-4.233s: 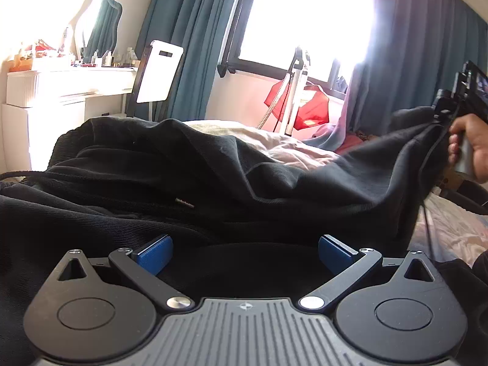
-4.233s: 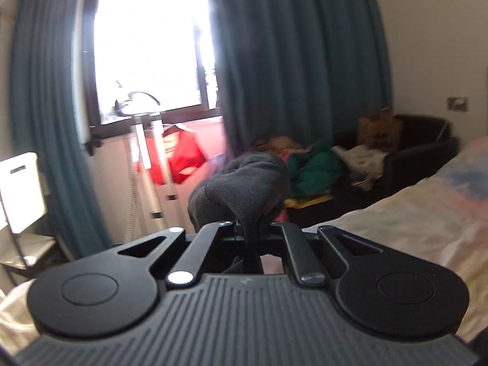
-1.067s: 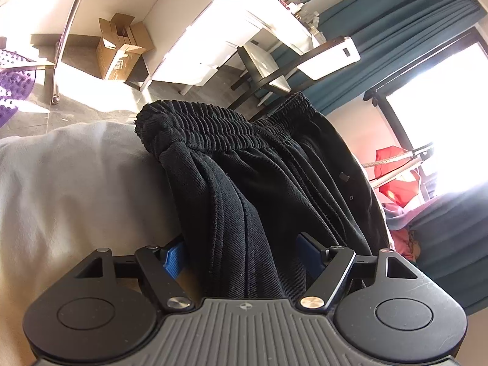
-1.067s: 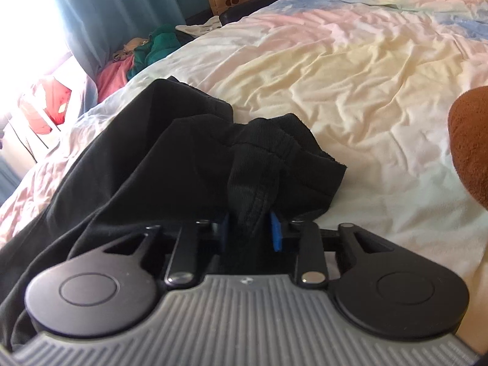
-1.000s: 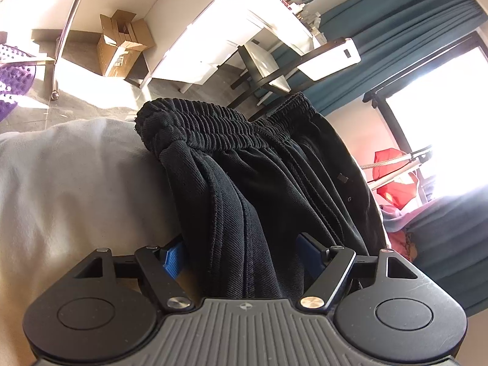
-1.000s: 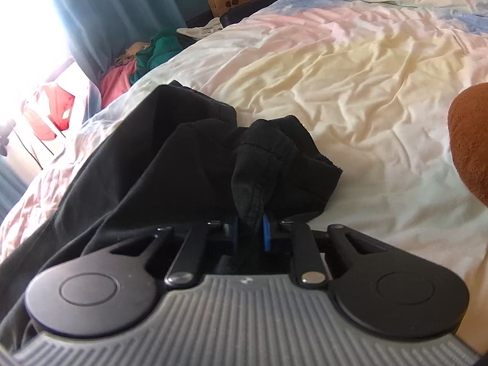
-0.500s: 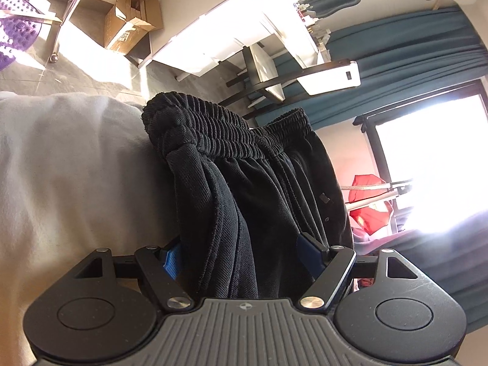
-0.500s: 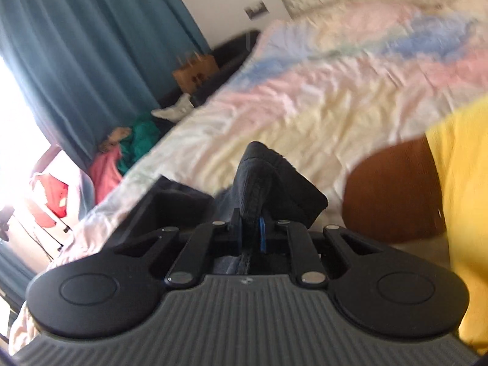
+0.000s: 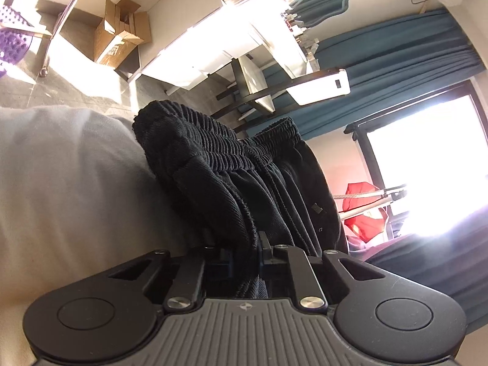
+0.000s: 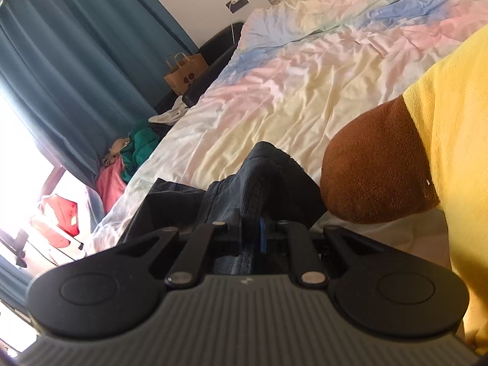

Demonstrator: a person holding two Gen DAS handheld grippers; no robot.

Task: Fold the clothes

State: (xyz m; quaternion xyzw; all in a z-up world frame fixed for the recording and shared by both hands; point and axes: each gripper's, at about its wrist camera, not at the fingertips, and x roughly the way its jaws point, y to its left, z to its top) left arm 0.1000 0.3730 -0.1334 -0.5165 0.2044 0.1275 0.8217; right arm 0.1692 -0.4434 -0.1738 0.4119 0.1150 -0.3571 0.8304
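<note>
Two grippers, each pinching black cloth. Left gripper [image 9: 244, 254]: its jaws are closing, and the fingers [image 9: 263, 248] already press on a bunched fold of the black trousers [image 9: 231, 183]. Ahead of these fingers the ribbed elastic waistband [image 9: 213, 149] lies crumpled, spreading up and to the right. Left of the fingers, pale grey bedding [image 9: 70, 183]. Beyond the waistband: a cardboard box [image 9: 119, 33] on the floor, a white dresser [image 9: 219, 30], teal curtains [image 9: 396, 48]. Right of the fingers, a bright window [image 9: 427, 152] and something red [image 9: 363, 210].

Right gripper [image 10: 253, 238]: fingers pressed nearly together on a thin hem of the same dark cloth, which peaks just ahead of the tips and hangs down to the left. Beyond lies the bed [image 10: 305, 91] with its pastel cover. Right of the fingers, close by, a brown and yellow plush shape [image 10: 396, 158]. A paper bag [image 10: 186, 70] stands far ahead by the curtains.
</note>
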